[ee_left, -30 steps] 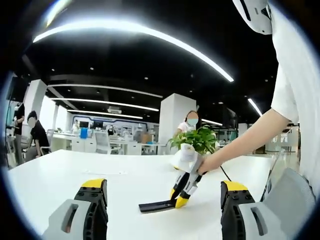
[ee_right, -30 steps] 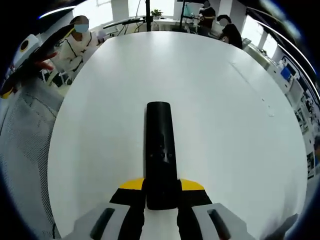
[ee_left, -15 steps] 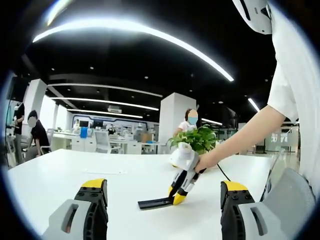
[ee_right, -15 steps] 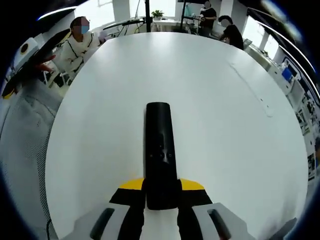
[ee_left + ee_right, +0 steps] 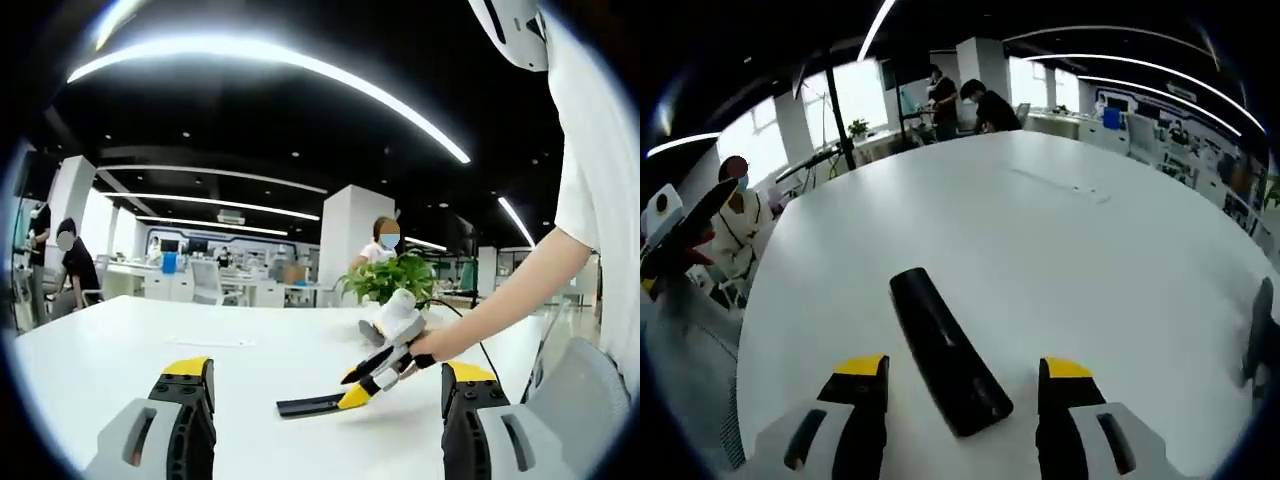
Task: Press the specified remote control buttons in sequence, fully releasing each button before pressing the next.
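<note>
A black remote control (image 5: 945,350) lies slantwise on the white table (image 5: 1060,250), between the jaws of my right gripper (image 5: 965,367), which stand wide open and do not touch it. In the left gripper view the same remote (image 5: 310,405) lies flat ahead, with the right gripper (image 5: 350,388) open at its near end, held by a person's hand (image 5: 440,345). My left gripper (image 5: 327,370) is open with nothing between its yellow-tipped jaws, well short of the remote. At the left edge of the right gripper view the left gripper (image 5: 700,215) shows.
A potted plant (image 5: 390,278) stands at the table's far edge. A grey mesh chair back (image 5: 585,400) is at the right, also (image 5: 680,370). People sit at the far desks (image 5: 75,270) and behind the table (image 5: 735,220). The tabletop stretches wide beyond the remote.
My right gripper has opened and let go of the remote, then tipped its view upward. The remote now lies askew on the table. The left gripper has stayed put.
</note>
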